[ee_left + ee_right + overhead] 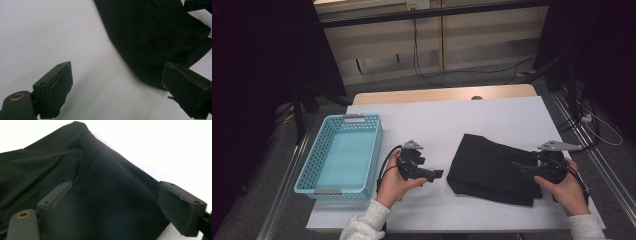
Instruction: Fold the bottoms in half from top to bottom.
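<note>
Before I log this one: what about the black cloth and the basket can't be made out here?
- Black cloth: its near right corner, high view, lies behind the right gripper and hand.
- What garment it is: folded, seams too dark in the right gripper view.
- Its far side: cut off by the top edge, left gripper view.
- Blue basket: inside of its near wall, hidden by the rim.

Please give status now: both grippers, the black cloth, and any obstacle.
Left gripper open, over bare table beside the folded black cloth. Right gripper open above the cloth, nothing gripped. Blue basket off to the left, path clear.
</note>
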Tool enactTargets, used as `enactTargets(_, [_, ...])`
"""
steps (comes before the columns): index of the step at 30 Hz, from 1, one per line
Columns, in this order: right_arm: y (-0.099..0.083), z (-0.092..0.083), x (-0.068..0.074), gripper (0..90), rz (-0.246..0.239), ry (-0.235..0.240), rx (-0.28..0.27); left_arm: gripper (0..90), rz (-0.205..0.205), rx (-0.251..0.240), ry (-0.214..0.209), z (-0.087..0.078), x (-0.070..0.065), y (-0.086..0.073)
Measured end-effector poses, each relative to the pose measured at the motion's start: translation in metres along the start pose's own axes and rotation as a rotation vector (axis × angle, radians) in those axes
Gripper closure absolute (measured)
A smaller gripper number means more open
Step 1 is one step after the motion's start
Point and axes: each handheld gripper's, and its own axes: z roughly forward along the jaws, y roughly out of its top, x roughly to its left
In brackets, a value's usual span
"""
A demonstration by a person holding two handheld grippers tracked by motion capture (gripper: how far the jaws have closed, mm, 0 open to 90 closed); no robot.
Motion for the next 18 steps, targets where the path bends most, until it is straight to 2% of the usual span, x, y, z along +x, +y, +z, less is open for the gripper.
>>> enactTargets(9, [0.0, -0.002, 0.0, 12.7, -0.002, -0.008, -0.016, 15.3, 0.018, 0.007, -0.007, 0.009, -0.009, -0.003])
enactTargets(18, [-0.001, -0.003, -0.001, 12.2, -0.005, -0.01, -0.021, 21.1, 0.054, 0.017, -0.013, 0.015, -0.014, -0.005])
